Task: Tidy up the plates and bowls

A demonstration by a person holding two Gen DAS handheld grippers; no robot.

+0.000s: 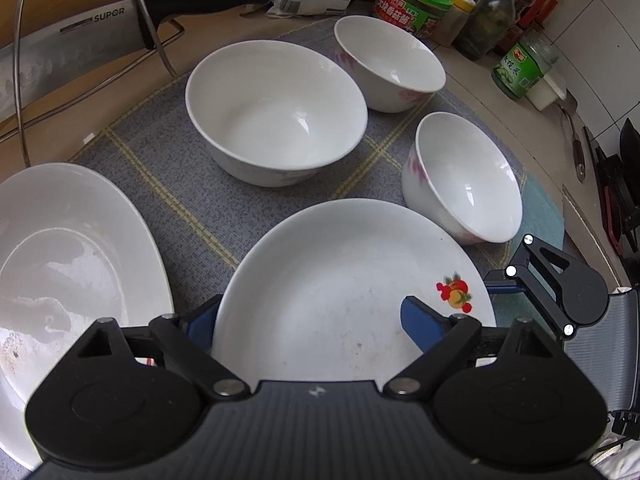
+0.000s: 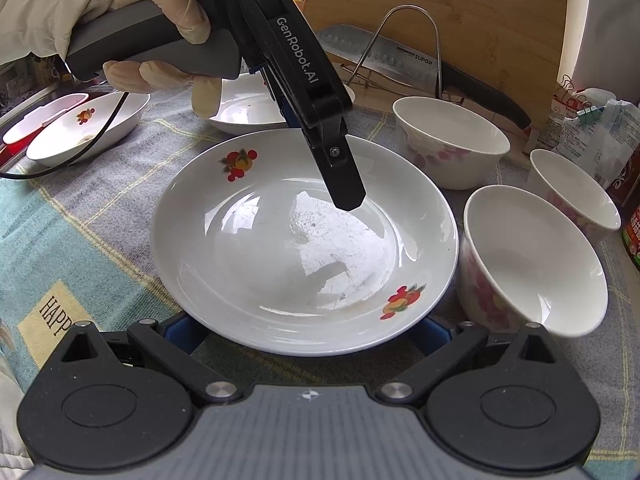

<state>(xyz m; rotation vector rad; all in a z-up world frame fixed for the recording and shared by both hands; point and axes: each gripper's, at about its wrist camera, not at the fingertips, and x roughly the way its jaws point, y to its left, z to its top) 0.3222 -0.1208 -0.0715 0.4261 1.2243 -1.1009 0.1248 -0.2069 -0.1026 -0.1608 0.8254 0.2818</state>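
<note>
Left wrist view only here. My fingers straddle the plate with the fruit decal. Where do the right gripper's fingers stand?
Observer: The right gripper is open, with its blue fingers on either side of the fruit-decal plate's near rim and their tips hidden under it.
Operator: Any dishes outside my view?
Observer: Yes, an oval dish with a fruit decal sits at the cloth's far left.
Operator: How does my left gripper look from the side?
Observer: The left gripper's black upper finger hangs over the plate's well. I cannot tell if it touches.
</note>
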